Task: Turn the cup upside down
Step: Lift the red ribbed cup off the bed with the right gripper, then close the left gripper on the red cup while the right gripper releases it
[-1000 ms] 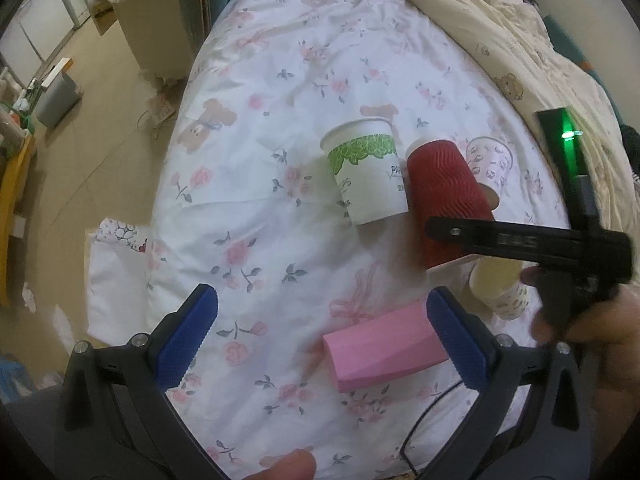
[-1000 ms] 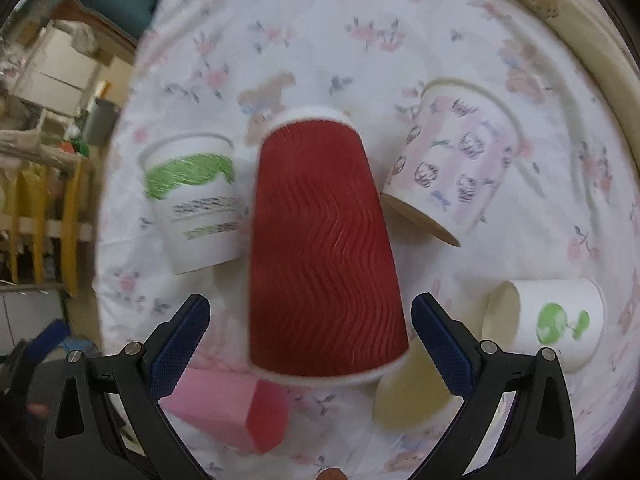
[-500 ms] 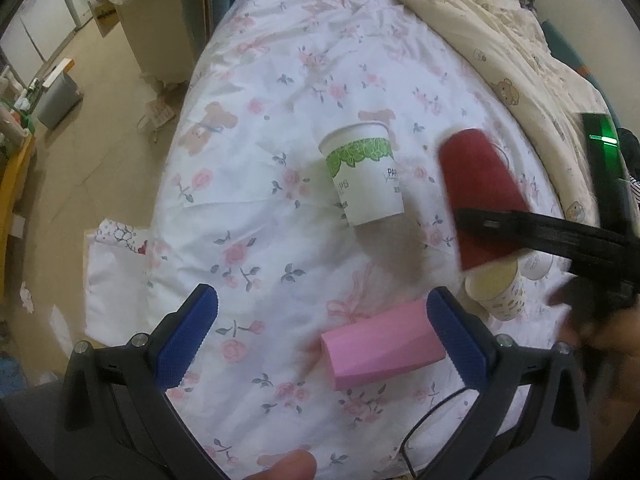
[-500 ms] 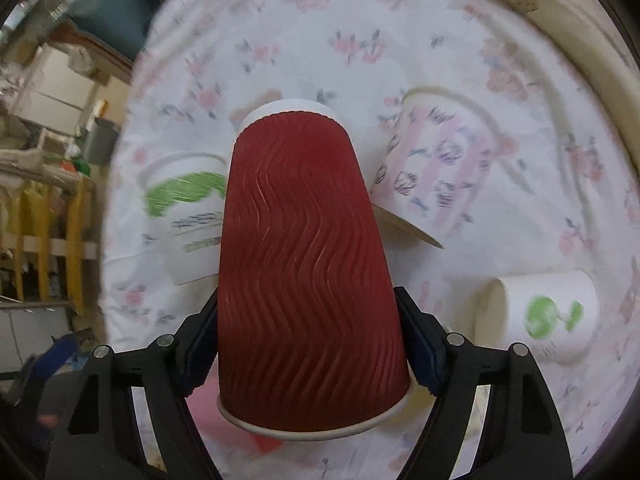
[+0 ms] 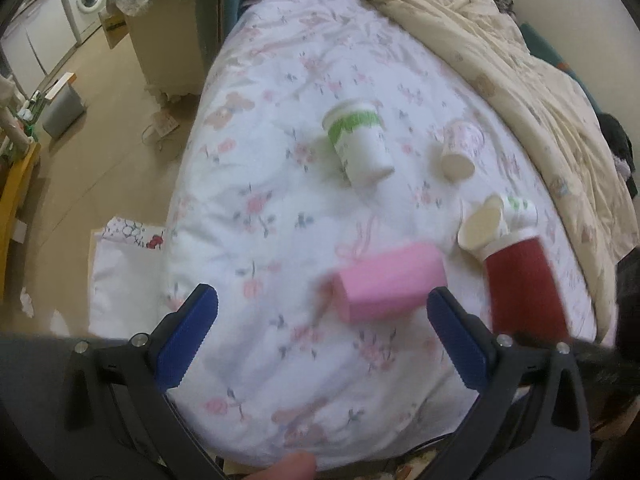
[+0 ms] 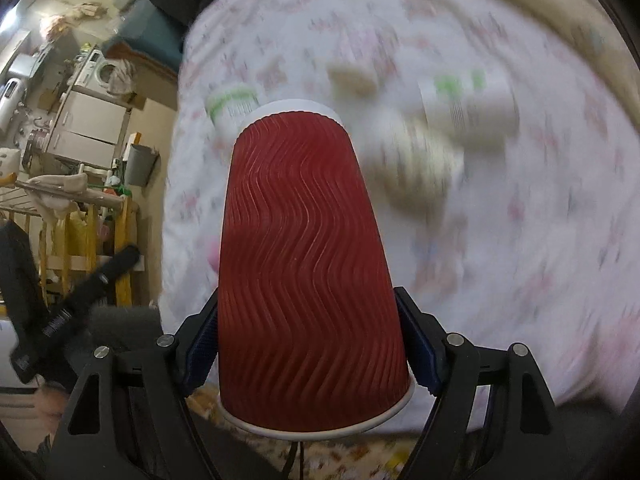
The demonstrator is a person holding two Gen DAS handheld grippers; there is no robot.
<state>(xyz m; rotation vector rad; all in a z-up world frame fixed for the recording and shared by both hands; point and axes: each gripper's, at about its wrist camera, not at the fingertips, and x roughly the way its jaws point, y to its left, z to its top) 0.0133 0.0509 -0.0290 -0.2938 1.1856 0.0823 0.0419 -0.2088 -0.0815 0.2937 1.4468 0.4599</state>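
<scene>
R hand-held gripper (image 6: 310,354) clenched on red cup (image 6: 308,264), pads near wide rim end, narrow base pointing away. Cup off bed (image 5: 280,208), above its near edge. Risk: thin paper wall crushes or slips w/ squeeze during turn; may knock lying cups (image 5: 480,226) nearby. L hand-held gripper (image 5: 320,340) released, empty, over pink block (image 5: 390,282).

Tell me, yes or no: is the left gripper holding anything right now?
No. The left gripper is open with nothing between its blue pads; the pink block lies on the bed beyond them.
</scene>
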